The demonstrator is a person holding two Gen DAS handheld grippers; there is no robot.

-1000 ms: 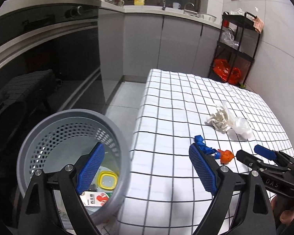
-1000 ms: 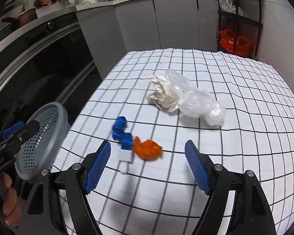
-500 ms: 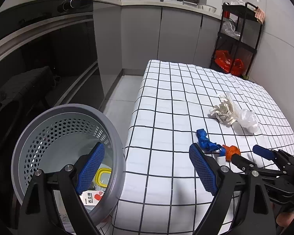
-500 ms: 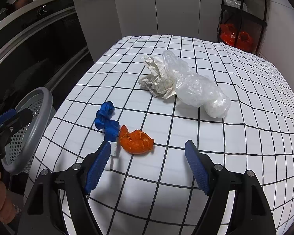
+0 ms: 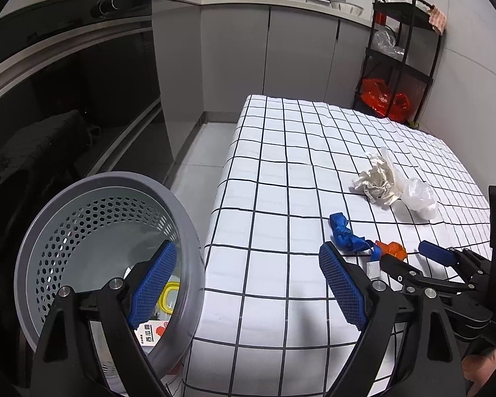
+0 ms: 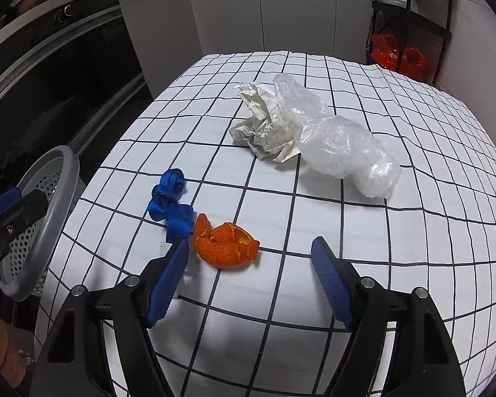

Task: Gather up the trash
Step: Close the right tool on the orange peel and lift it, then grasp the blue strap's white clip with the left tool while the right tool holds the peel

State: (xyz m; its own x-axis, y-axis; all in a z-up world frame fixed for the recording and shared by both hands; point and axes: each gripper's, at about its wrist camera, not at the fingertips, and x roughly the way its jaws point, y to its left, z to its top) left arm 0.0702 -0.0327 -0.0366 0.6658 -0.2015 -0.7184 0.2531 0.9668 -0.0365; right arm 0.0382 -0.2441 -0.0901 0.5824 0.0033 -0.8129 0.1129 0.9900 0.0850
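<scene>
Over the last second I've brought my right gripper (image 6: pixel 248 281) down and forward; the orange peel (image 6: pixel 226 246) now sits just ahead of its empty jaws, which are spread wide apart. I judge the peel is my next pick.

My left gripper (image 5: pixel 244 284) has stayed over the table edge beside the grey perforated bin (image 5: pixel 66 218), jaws wide apart and empty.

Counting from the bin rightward on the checked surface (image 6: pixel 347 231): 1 knotted blue strap (image 6: pixel 170 203), 1 small white scrap touching it, 1 orange peel, 1 crumpled paper (image 6: pixel 264 125), 1 clear plastic bag (image 6: pixel 340 145). That makes 5 pieces left.
</scene>
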